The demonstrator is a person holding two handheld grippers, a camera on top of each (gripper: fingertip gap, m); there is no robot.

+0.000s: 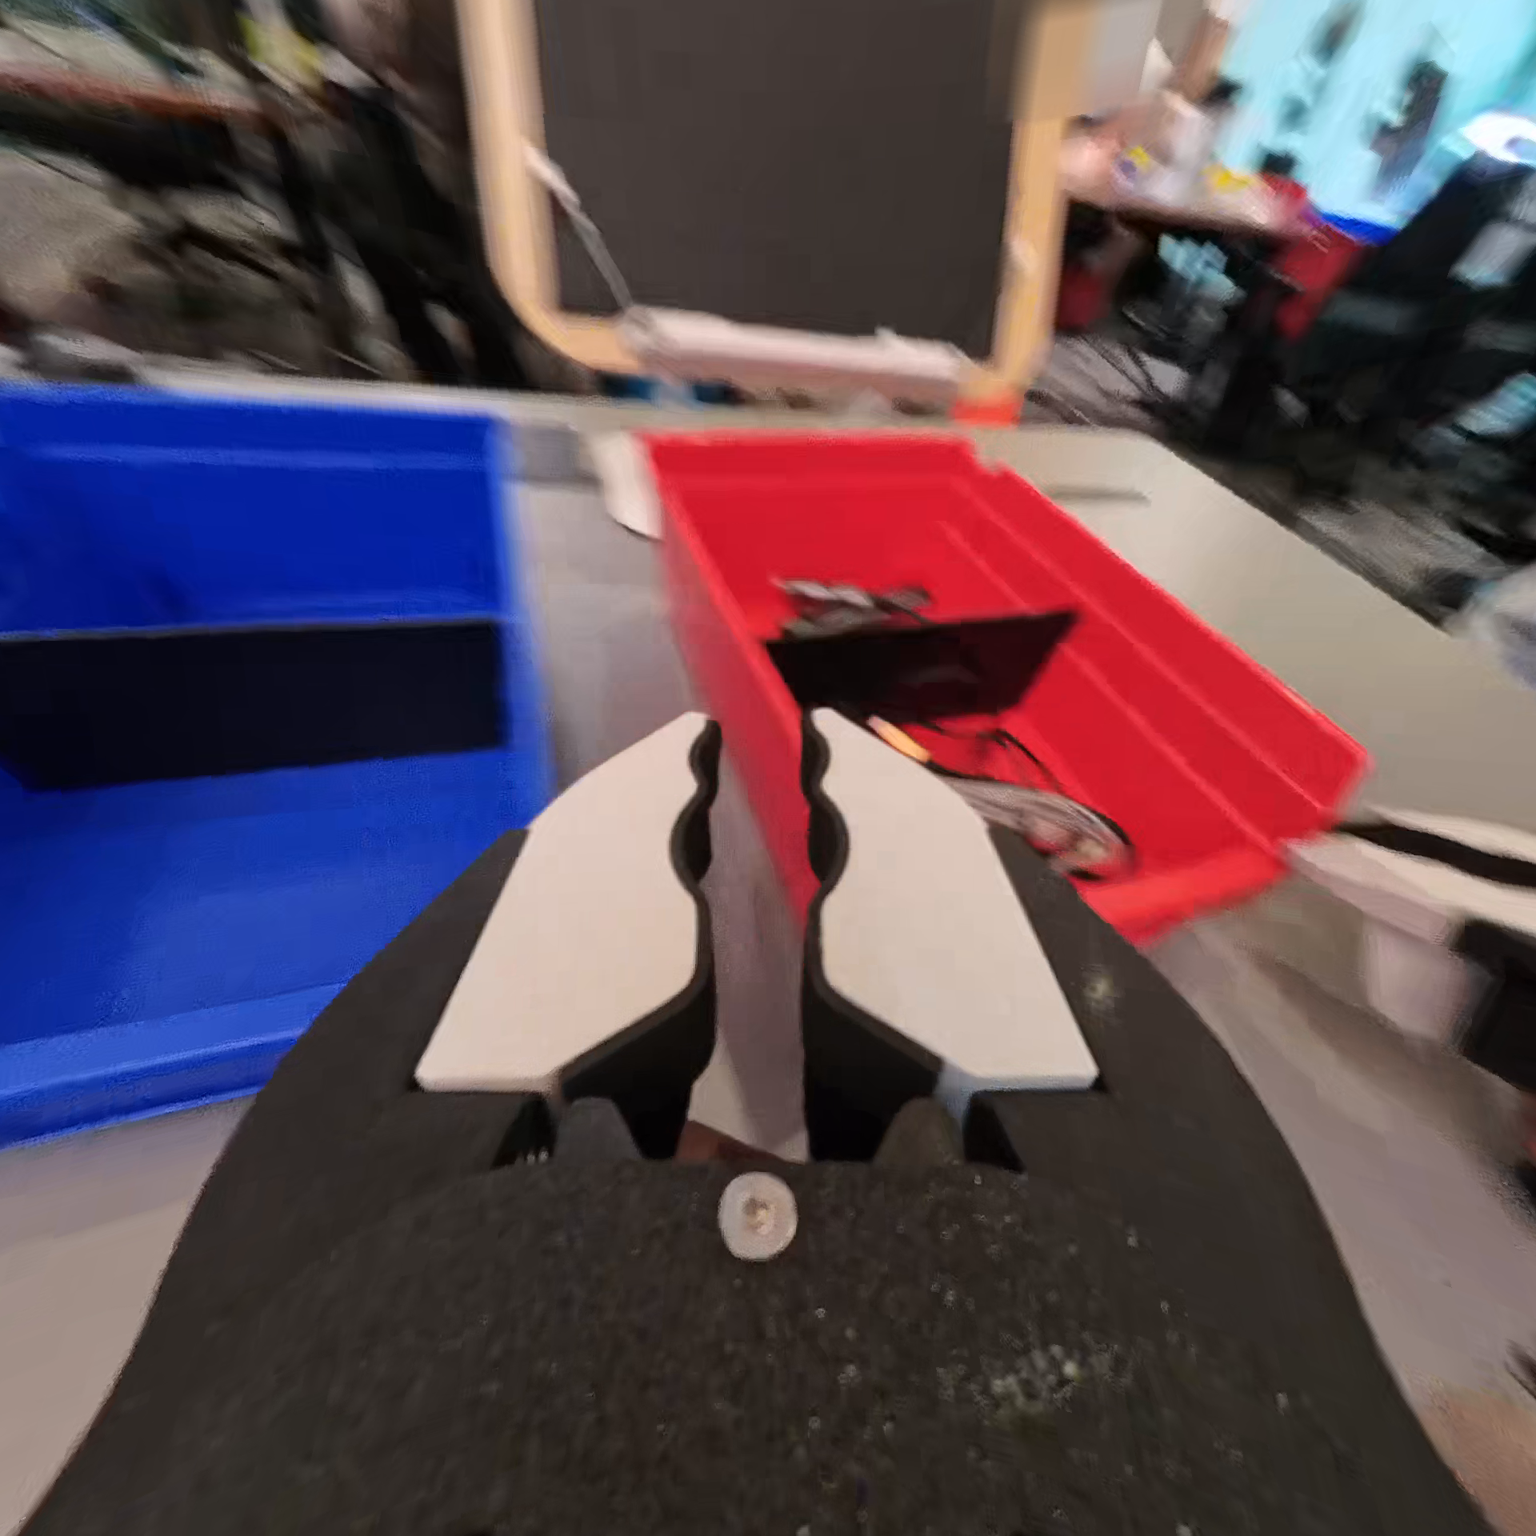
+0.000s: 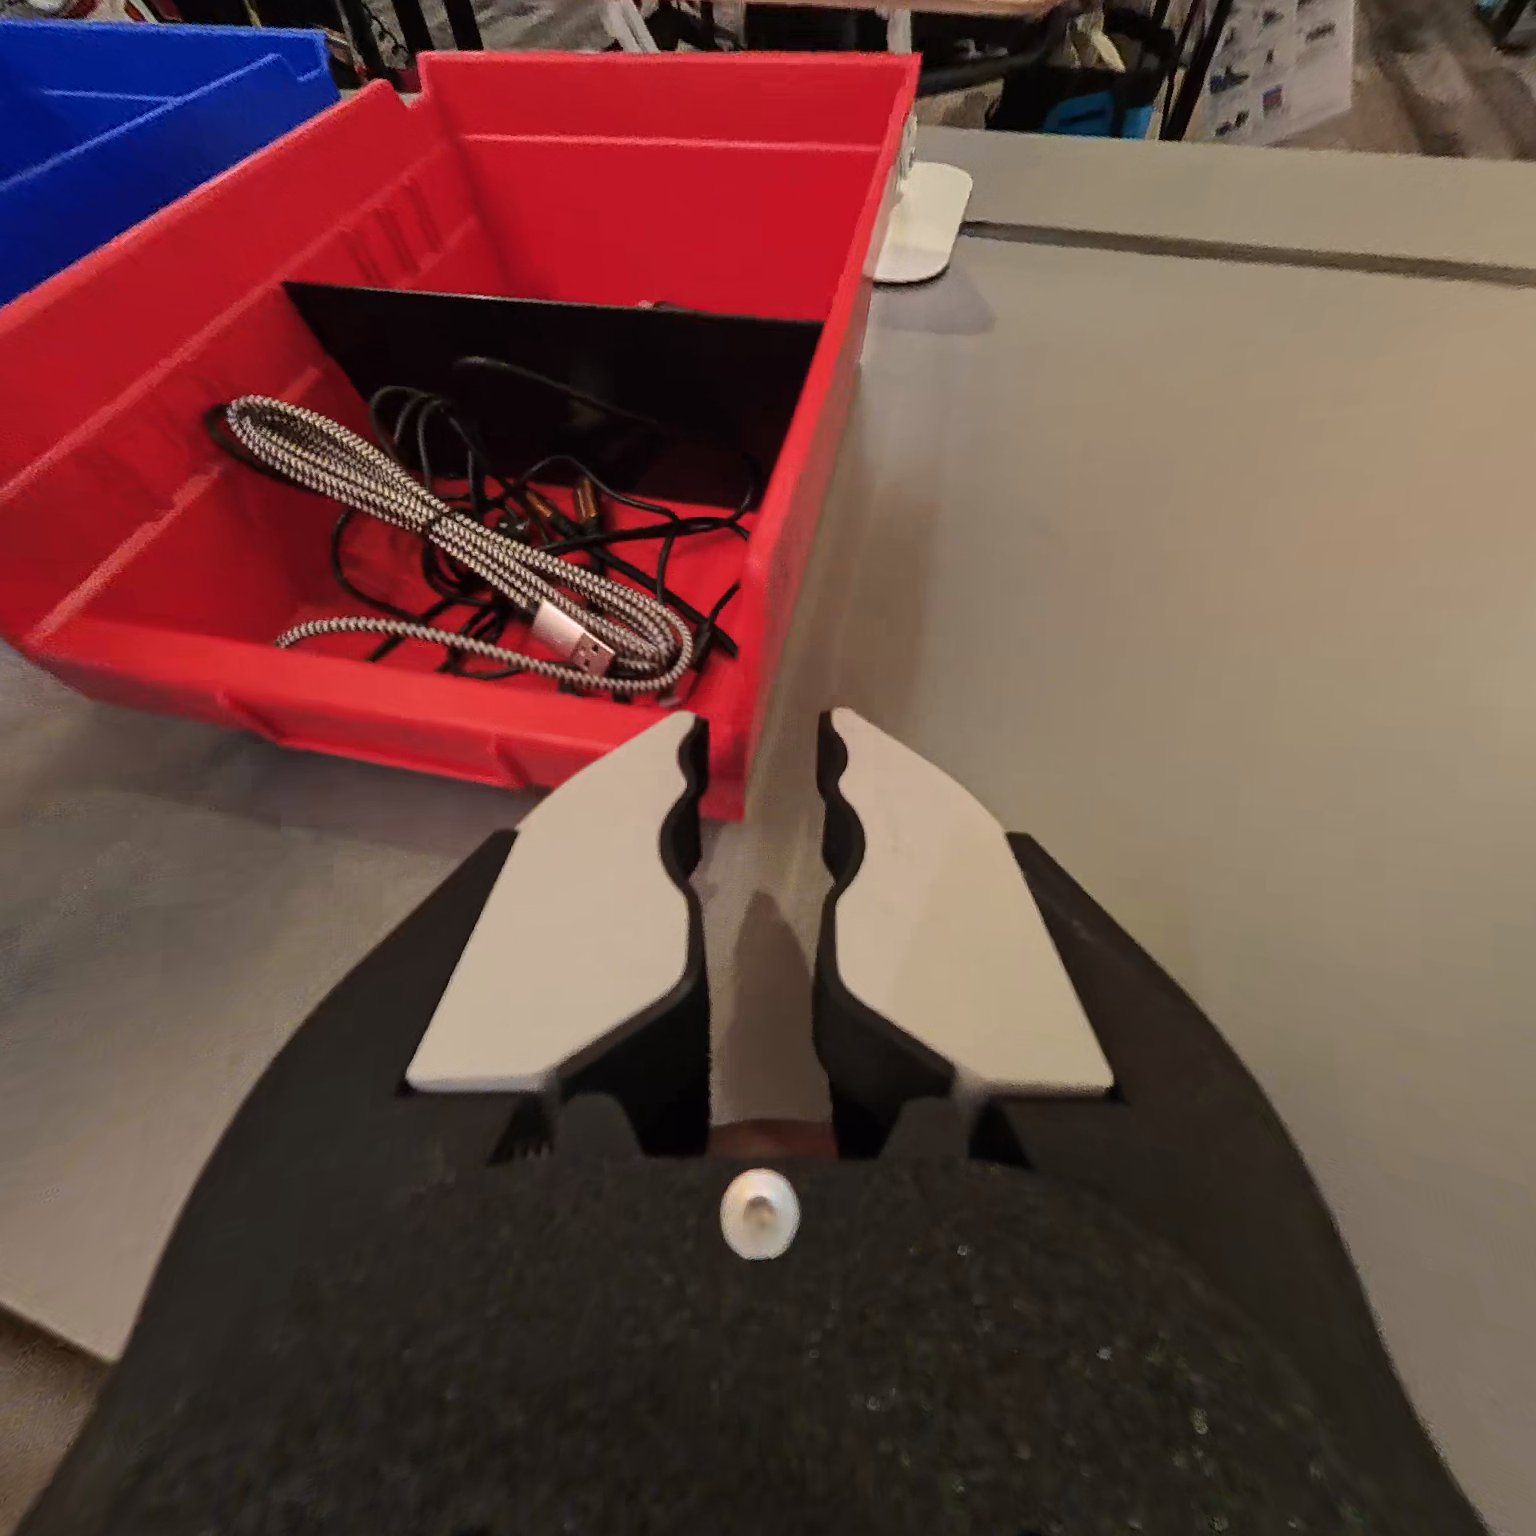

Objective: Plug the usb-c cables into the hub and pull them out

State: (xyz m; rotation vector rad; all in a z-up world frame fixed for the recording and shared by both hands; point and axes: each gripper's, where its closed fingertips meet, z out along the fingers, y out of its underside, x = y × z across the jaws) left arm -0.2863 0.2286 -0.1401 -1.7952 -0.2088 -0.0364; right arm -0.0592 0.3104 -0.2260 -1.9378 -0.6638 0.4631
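Cables (image 2: 465, 532) lie tangled in red bin (image 2: 665, 208); both tongs empty.

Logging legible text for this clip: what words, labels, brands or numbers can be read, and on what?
None can be read.
Printed sheet beyond the table: print too small and blurred.
Red bin, blue bin, braided cable: no markings visible.
Left wrist view: motion-blurred throughout.

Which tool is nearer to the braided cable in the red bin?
Right, probably. The right tool hovers outside the bin's near corner, close to the braided cable; the left tool sits beside the bin's wall.
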